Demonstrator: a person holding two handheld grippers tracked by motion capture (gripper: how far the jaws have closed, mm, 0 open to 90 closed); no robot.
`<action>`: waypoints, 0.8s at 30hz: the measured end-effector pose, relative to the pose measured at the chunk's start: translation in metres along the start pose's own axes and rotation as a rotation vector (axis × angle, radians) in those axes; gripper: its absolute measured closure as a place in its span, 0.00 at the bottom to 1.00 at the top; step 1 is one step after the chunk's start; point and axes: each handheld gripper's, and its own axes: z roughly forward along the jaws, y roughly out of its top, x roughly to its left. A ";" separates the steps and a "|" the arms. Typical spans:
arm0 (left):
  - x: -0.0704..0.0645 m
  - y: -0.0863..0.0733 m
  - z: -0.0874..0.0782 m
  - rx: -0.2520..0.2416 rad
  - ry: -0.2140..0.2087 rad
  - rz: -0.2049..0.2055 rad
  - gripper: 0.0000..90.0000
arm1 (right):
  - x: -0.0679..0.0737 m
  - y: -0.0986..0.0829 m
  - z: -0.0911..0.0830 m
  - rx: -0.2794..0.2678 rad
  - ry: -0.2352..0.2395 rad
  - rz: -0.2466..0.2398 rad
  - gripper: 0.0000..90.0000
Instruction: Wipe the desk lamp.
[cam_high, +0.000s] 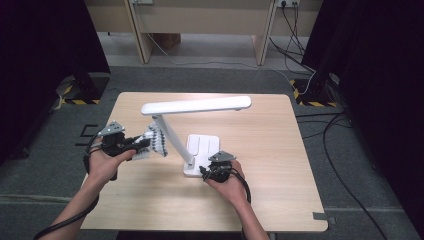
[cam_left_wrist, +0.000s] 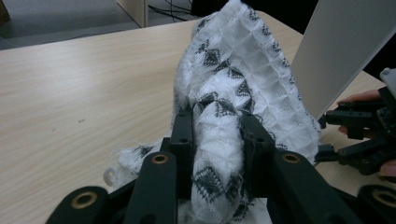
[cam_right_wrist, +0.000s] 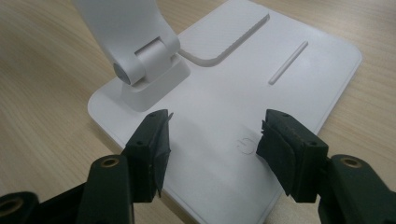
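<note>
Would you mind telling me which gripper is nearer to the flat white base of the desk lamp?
The right gripper: its open jaws hover just over the flat white lamp base. The left gripper, shut on a white patterned cloth, sits off beside the lamp's arm.

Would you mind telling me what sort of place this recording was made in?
Probably an indoor lab or recording studio, not a home: one small wooden table on grey carpet, black curtains on both sides, hazard-striped stand bases and loose cables across the floor.
</note>
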 end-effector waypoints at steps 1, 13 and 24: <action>0.000 0.003 -0.002 -0.002 0.003 0.007 0.78 | 0.000 0.000 0.000 0.001 0.000 -0.001 0.47; -0.004 0.033 -0.024 -0.067 0.032 0.010 0.78 | 0.000 -0.001 0.000 -0.003 0.004 0.001 0.47; -0.003 0.055 -0.042 -0.107 0.059 0.016 0.78 | 0.000 -0.001 0.000 -0.010 0.005 -0.001 0.48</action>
